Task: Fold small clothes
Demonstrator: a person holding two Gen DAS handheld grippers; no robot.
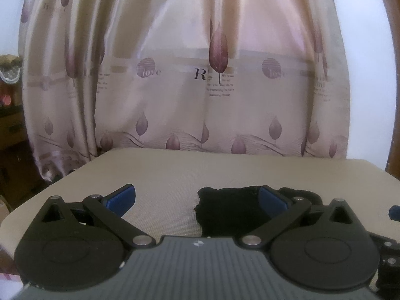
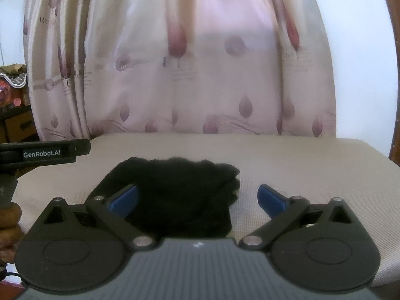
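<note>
Left gripper (image 1: 197, 201): released, blue pads spread wide, nothing between them; it hovers low over the cushion (image 1: 162, 175).
Left view, cloth: the black cloth (image 1: 225, 210) lies ahead and to the right of this gripper's centre, its ragged left edge between the pads, its bulk behind the right pad (image 1: 271, 200).
Left view, beyond: bare cushion runs ahead to the curtain (image 1: 200, 87); a blue tip of the other tool shows at far right.
Right gripper (image 2: 197, 200): also released and empty, pads wide apart.
Right view, cloth: the cloth (image 2: 180, 195) sits ahead and left of centre, bunched and thick, likely folded over already; its right edge ends short of the right pad (image 2: 271, 201), and the left pad (image 2: 125, 198) stands in front of it.
Right view, side: the left tool's body (image 2: 45, 152) hangs at far left, with a hand (image 2: 10, 220) on its grip.
Step, as I judge it: taking hold for a fold.
Doing it well: bring each gripper onto its near edge of the cloth, pinch all layers at the edge, lift both together, and lay the fold flat without dragging the pile across the cushion.
</note>
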